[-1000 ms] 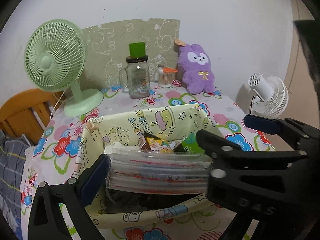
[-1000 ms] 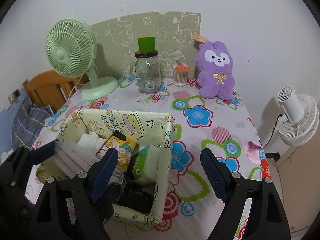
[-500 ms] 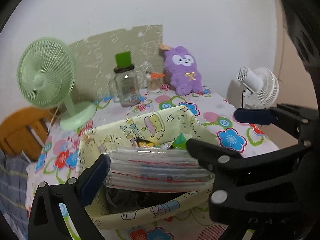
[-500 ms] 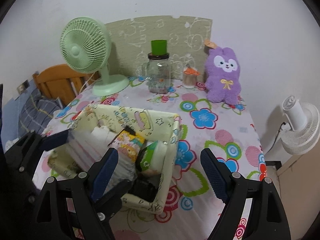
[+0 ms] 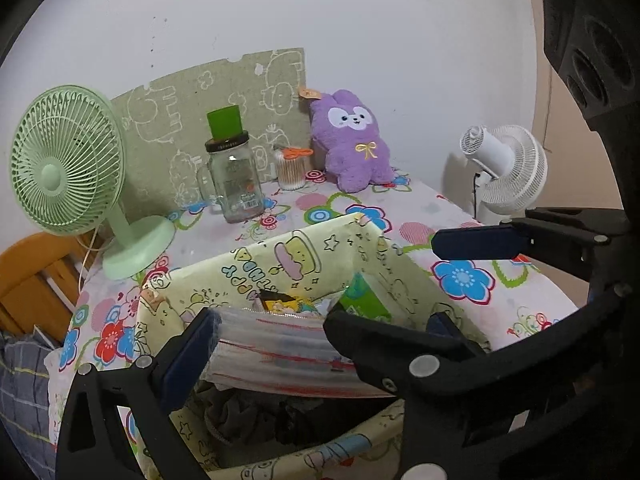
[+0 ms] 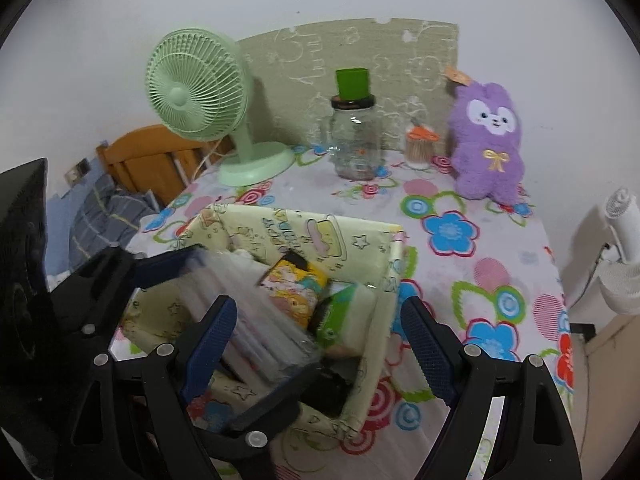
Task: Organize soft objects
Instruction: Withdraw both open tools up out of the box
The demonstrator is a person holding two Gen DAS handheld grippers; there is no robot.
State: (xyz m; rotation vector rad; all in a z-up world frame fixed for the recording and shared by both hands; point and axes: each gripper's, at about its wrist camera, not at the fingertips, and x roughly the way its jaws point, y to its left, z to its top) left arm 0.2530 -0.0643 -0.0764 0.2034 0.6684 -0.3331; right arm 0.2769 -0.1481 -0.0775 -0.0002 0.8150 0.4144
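Left gripper [image 5: 316,338] is clamping a stack of clear plastic pouches [image 5: 280,354] with red trim, jaws pressing on its 2 ends, holding it just above or barely inside the open yellow fabric bin [image 5: 280,256] on the table [image 6: 492,256]. Right gripper [image 6: 316,338] is hanging over the bin's right wall with jaws released, nothing between them.

Handling, my read:
- Stack is looking light, floppy and slick; layers are likely sliding against each other, so an end-to-end squeeze is bowing it. A grip across the flat faces would be holding better.
- Bin walls are soft cloth and are sagging; they're giving no support if pushed.
- Purple plush [image 5: 354,142] at the back wall is light and squashy; take it at the body.

Hard to make out:
- Dark stuff [image 5: 256,412] at the bin bottom, under the stack: cloth probably, can't identify.
- Yellow packet [image 6: 294,290] and green pack [image 6: 340,312] are partly buried.
- Whether the stack is touching anything below: can't tell.
- Stack is blurring in the right wrist view.
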